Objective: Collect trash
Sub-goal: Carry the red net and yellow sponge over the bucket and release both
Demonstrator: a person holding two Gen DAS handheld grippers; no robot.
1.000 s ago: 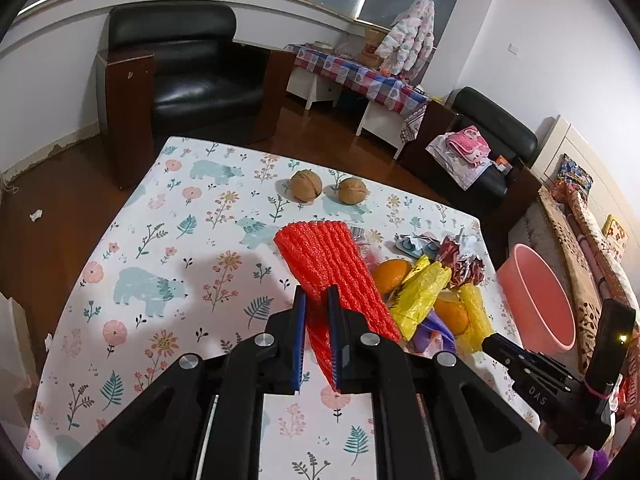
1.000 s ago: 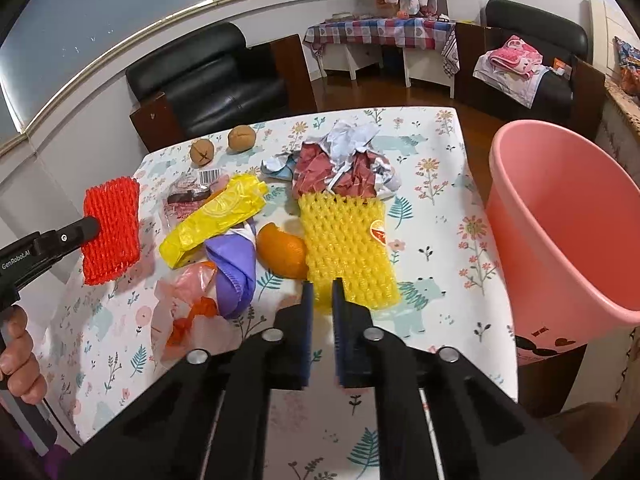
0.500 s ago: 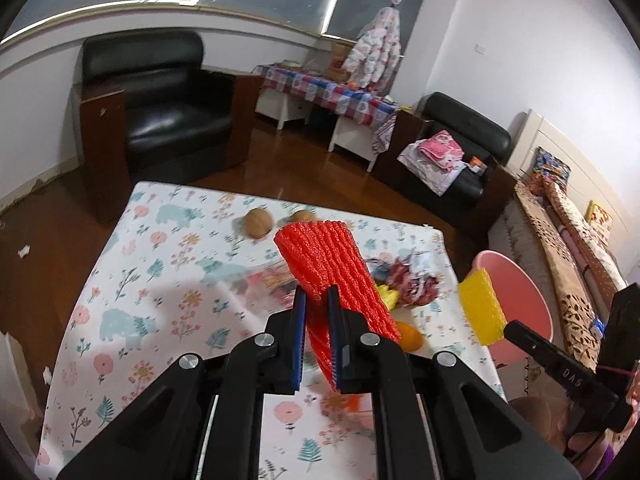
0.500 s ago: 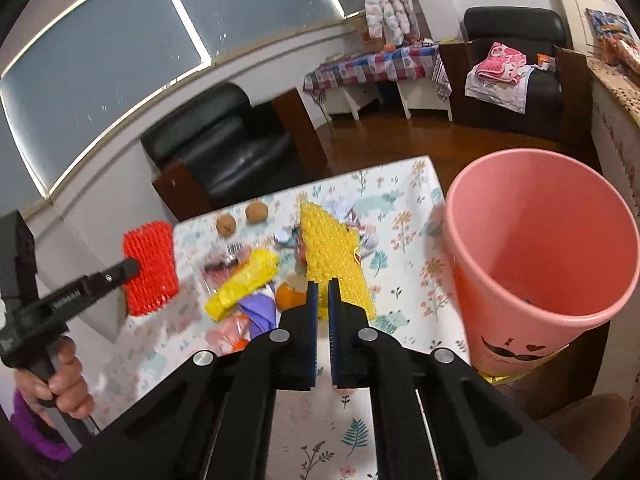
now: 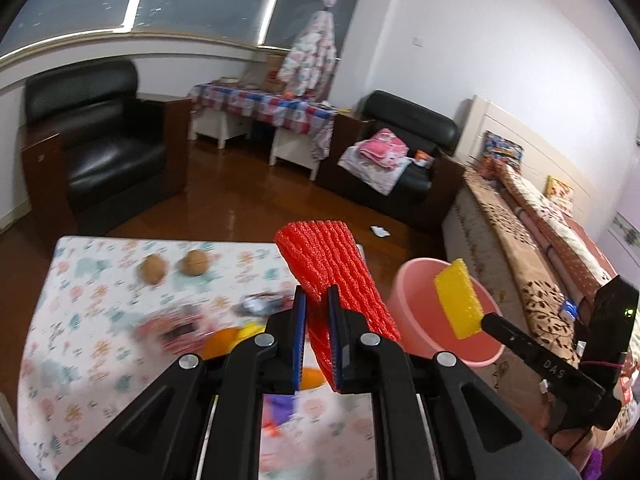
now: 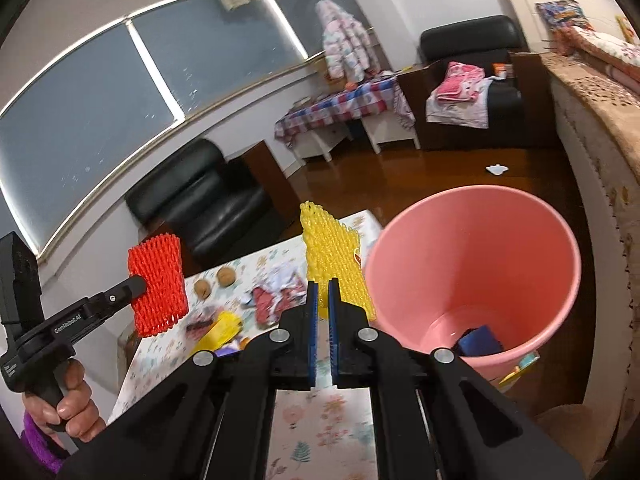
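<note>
Left wrist view: the left gripper was clenched on a red foam mesh fruit sleeve, raised above the floral-clothed bench.

Right wrist view: the right gripper pinched a yellow foam mesh fruit sleeve just beside the pink plastic bucket.

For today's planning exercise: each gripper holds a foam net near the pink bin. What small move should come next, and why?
Probably carry the right gripper further over the pink bin before opening, since its yellow foam net hangs just beside the rim, not above the mouth.
</note>
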